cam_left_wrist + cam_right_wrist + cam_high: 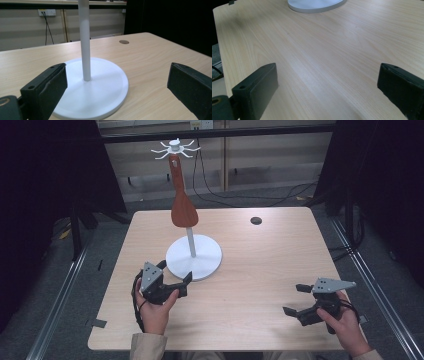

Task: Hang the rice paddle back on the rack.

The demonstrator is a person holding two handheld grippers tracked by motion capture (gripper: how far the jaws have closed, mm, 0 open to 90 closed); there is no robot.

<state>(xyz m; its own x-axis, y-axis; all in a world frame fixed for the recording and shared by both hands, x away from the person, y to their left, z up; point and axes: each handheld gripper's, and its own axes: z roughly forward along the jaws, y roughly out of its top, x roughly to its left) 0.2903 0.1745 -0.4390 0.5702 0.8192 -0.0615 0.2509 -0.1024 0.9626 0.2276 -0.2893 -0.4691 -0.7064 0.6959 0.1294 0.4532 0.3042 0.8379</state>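
My left gripper (176, 279) sits with jaws apart at the near rim of the white stand (193, 257), mid-table, its wooden spatula (182, 195) hanging from a top hook. My right gripper (299, 299), also spread, rests empty near the table's near right corner. I'd worry a careless nudge against the base could rock the pole and swing the spatula off.

- Left gripper (174, 271) sits low in the person's left hand (154, 307), jaws spread wide, pointing up and right.
- Right gripper (295, 299) rests in the right hand (344, 322), jaws wide apart, pointing left.
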